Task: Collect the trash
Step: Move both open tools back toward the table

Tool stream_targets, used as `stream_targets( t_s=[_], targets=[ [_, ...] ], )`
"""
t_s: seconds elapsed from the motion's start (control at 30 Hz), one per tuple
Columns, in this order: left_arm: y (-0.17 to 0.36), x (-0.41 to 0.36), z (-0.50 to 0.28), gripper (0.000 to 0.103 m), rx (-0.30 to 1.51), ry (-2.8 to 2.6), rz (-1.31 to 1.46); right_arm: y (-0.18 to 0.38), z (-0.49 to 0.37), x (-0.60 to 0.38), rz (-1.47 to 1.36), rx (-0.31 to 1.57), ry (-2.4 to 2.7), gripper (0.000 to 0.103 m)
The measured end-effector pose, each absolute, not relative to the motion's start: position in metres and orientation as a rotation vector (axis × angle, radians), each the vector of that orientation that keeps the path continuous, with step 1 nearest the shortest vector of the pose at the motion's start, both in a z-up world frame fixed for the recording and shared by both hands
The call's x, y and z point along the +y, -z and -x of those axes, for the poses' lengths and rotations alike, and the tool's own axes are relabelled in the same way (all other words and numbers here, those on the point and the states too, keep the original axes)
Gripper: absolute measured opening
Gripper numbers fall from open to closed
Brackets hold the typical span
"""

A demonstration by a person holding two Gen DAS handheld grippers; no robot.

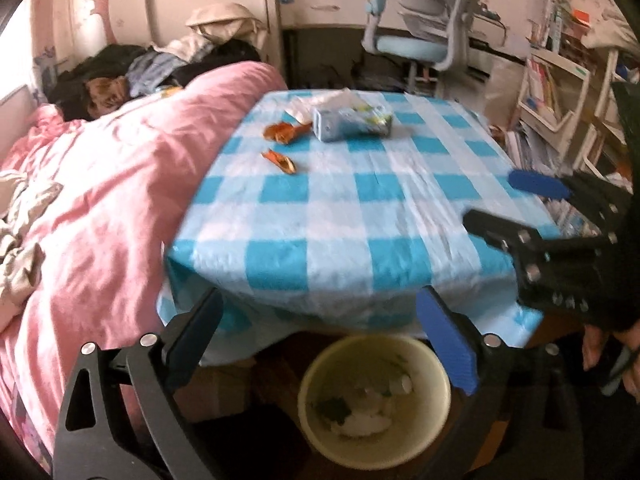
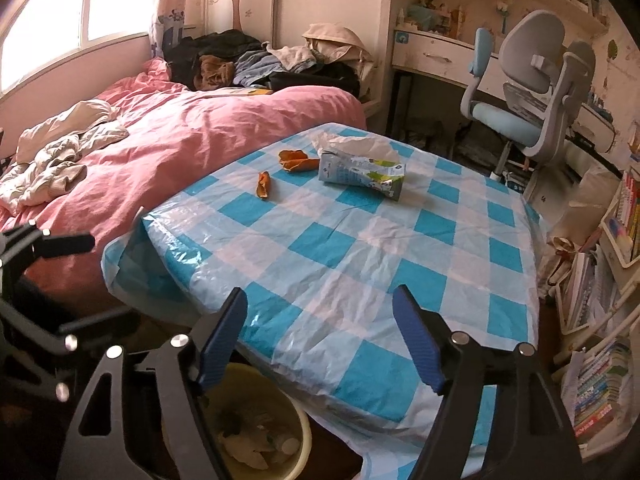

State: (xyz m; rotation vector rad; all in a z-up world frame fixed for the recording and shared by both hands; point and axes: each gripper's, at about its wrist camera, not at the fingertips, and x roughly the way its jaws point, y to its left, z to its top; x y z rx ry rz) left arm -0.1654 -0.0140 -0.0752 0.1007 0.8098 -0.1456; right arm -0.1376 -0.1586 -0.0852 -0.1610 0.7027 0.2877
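On the far half of the checked tablecloth (image 2: 360, 264) lie two orange peels (image 2: 263, 185), a crushed carton (image 2: 362, 174) and crumpled white paper (image 2: 356, 145); the near half is bare. Below its near edge sits one pale bin (image 1: 374, 402) holding scraps. Left gripper (image 1: 320, 340) gapes wide above it, empty; right gripper (image 2: 320, 340) also parted, empty.

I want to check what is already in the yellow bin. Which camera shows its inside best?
The left wrist view: the yellow bin sits almost fully visible below the table edge, its opening facing the camera, though blurred. The right wrist view shows only part of it, behind a gripper finger.
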Motion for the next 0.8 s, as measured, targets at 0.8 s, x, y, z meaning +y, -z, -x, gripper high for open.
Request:
stream_targets(
  t_s=[0.8],
  targets=[
    [0.056,-0.008,0.068,0.096,0.806,0.093,-0.082,0.078,0.119,-0.179,0.056,0.658,-0.203,0.087]
  ],
)
